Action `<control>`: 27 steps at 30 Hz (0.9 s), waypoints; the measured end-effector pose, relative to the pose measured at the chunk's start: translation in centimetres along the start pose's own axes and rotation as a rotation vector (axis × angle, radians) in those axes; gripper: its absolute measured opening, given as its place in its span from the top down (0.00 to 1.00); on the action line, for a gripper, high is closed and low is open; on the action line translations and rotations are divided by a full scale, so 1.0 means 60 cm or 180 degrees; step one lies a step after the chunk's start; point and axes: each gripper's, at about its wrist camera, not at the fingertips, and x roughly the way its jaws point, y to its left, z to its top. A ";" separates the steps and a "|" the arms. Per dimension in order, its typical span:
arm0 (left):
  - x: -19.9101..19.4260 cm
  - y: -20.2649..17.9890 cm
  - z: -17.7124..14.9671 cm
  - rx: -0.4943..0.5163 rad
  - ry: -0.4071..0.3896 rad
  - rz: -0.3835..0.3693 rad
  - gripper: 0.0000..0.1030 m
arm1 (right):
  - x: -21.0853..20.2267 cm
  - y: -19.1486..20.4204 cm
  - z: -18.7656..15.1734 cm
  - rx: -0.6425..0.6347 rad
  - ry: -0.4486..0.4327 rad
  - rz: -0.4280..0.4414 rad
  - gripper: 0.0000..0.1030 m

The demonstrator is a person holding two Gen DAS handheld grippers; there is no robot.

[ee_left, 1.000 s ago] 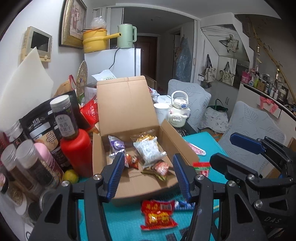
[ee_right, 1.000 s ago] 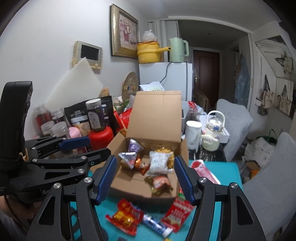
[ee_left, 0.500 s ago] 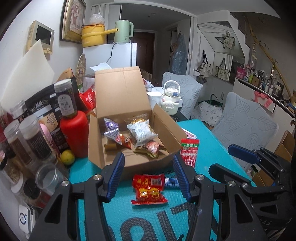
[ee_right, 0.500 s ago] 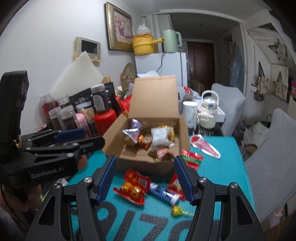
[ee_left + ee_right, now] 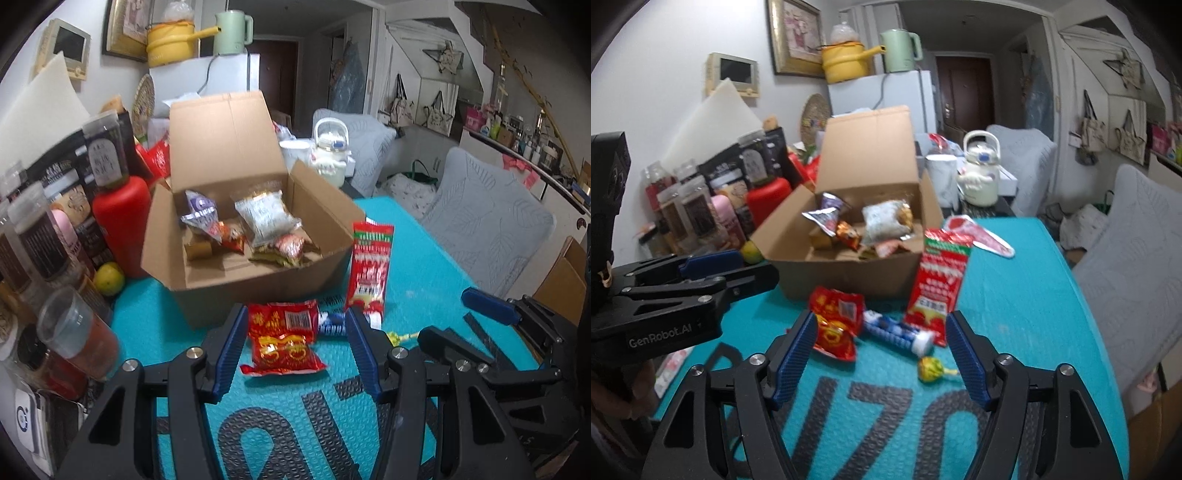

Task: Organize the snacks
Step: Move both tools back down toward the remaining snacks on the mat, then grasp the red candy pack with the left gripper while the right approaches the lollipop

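Observation:
An open cardboard box (image 5: 258, 291) (image 5: 849, 277) stands on the teal mat with several snack packets inside. In front of it lie a red packet (image 5: 282, 339) (image 5: 836, 325), a blue-and-white roll (image 5: 897, 332), a tall red-and-green packet (image 5: 369, 266) (image 5: 940, 280) and a lollipop (image 5: 931, 369). My left gripper (image 5: 295, 332) hangs open low over the mat, with the red packet lying between its fingers, untouched. My right gripper (image 5: 881, 347) is open too, its jaws opening wider around the roll and lollipop without pressing on them.
Jars (image 5: 40, 236), a red bottle (image 5: 118, 229) and a lime (image 5: 109, 278) crowd the table's left side. A white mug (image 5: 940, 177) and teapot (image 5: 979, 177) stand behind the box. A pink triangular packet (image 5: 982, 236) lies to the box's right. Grey chairs (image 5: 491, 229) stand at the right.
Both grippers have come down toward the mat, so the loose snacks in front of the box now lie between their fingers. The right jaws have spread wider.

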 end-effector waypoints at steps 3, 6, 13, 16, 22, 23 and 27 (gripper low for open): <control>0.025 0.001 -0.013 -0.0018 0.0114 -0.0056 0.48 | 0.014 -0.014 -0.015 0.0067 0.0048 -0.0024 0.25; 0.050 0.003 -0.022 -0.0046 0.0213 -0.0104 0.48 | 0.030 -0.026 -0.027 0.0119 0.0111 -0.0040 0.19; 0.099 0.004 -0.039 -0.0040 0.0370 -0.0101 0.48 | 0.080 -0.065 -0.052 0.0320 0.0350 -0.0158 0.14; 0.122 0.009 -0.045 -0.0072 0.0445 -0.0080 0.48 | 0.098 -0.079 -0.058 0.0390 0.0416 -0.0245 0.09; 0.159 0.019 -0.051 -0.0133 0.0540 -0.0006 0.48 | 0.136 -0.099 -0.069 0.0477 0.0598 -0.0274 0.05; 0.165 0.021 -0.050 -0.0148 0.0559 -0.0002 0.48 | 0.142 -0.104 -0.071 0.0509 0.0630 -0.0287 0.04; 0.188 0.029 -0.052 -0.0218 0.0643 -0.0001 0.48 | 0.160 -0.115 -0.075 0.0588 0.0711 -0.0331 0.04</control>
